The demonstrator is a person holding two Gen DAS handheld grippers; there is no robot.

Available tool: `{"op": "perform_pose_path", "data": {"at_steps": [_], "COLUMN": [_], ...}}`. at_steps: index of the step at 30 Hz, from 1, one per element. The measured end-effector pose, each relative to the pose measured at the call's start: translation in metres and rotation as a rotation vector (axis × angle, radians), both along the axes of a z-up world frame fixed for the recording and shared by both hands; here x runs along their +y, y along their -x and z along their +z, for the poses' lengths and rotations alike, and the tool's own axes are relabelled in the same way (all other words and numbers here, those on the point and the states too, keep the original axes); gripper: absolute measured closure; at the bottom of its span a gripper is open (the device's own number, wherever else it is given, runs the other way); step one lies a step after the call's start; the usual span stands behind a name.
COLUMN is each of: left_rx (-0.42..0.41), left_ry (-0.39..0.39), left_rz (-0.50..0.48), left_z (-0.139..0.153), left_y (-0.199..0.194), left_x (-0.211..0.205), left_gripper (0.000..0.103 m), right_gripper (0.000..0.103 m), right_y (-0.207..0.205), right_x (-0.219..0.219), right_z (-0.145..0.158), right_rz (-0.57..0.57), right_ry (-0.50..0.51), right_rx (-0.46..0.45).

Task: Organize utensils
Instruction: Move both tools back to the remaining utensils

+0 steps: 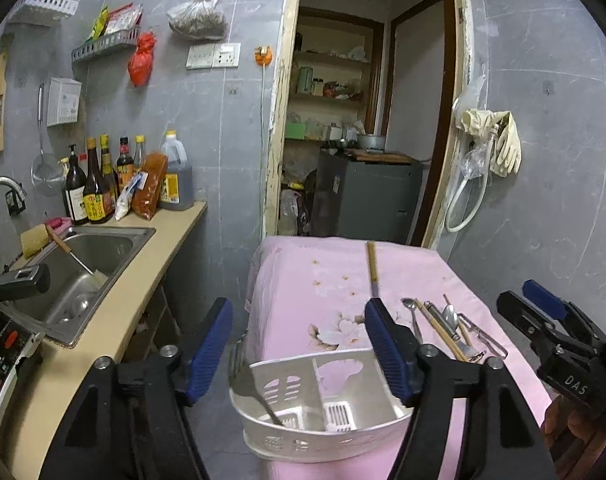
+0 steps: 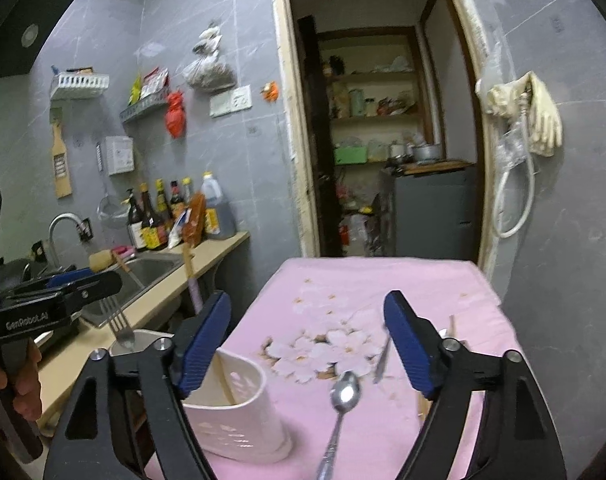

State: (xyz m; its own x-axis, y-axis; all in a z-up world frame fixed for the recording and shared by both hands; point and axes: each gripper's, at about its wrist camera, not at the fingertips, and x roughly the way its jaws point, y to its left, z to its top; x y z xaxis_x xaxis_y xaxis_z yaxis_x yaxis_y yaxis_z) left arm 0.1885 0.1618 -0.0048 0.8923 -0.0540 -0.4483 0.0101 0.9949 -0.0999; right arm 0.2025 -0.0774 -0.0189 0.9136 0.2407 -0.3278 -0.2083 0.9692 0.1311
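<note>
A white slotted utensil holder (image 1: 315, 436) (image 2: 239, 416) stands at the near left corner of the pink flowered tablecloth (image 1: 303, 280). A fork (image 1: 259, 396) (image 2: 119, 322) stands in it with its tines up, and a chopstick (image 1: 371, 266) (image 2: 189, 262) leans out of it. My left gripper (image 1: 299, 344) is open just above the holder with nothing between its fingers. My right gripper (image 2: 307, 340) is open too. A metal spoon (image 2: 343, 398) shows below its jaws over the cloth, ungripped. Several loose utensils (image 1: 443, 328) lie on the cloth's right side.
A beige counter (image 1: 151, 280) with a steel sink (image 1: 83, 264) and sauce bottles (image 1: 99, 188) runs along the left. An open doorway with a grey cabinet (image 1: 367, 196) lies behind the table. Gloves and a hose (image 1: 499, 144) hang on the right wall.
</note>
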Motion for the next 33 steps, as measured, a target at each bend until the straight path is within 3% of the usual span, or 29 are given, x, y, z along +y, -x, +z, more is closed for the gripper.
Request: {"op": "perform_pose_path", "data": {"at_steps": [11, 21, 33], "left_rx": [-0.131, -0.149, -0.091], "left_ry": [-0.018, -0.038, -0.045], "left_rz": [-0.026, -0.053, 0.01], "left_z": [0.018, 0.017, -0.01], "left_y": [0.005, -0.016, -0.071], "left_x": [-0.059, -0.128, -0.185], "left_gripper": [0.004, 0.001, 0.001], "right_gripper": [0.003, 0.002, 0.002], "right_y": [0.017, 0.003, -0.063], "right_x": [-0.057, -0.119, -0.184], "right_z": [0.041, 0.053, 0.013], "right_rz": [-0.141, -0.188, -0.159], "right_ry": [0.075, 0.14, 0.156], "right_rx": [-0.106, -0.113, -0.04]}}
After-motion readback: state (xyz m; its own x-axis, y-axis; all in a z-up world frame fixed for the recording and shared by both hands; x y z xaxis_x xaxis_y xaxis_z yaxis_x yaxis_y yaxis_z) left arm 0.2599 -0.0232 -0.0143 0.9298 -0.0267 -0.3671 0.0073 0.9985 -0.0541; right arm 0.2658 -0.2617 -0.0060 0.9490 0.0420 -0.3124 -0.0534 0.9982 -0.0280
